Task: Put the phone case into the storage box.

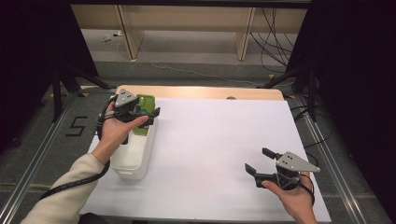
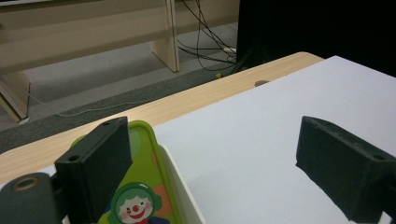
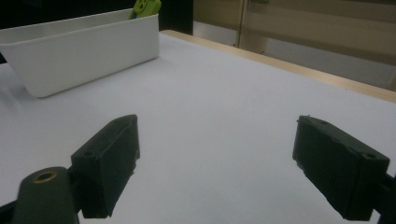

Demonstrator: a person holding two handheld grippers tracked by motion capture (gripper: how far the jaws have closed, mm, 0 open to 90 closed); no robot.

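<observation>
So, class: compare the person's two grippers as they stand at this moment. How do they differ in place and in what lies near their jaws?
The left gripper hangs over the white bin, beside the green clown case; the right gripper sits far from the bin. The left has the case by one jaw; the right has bare white table cover between its jaws. Both stand open, gripping nothing.

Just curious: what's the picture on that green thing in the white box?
A cartoon clown face with green hair on the green case, clearest in the left gripper view.
</observation>
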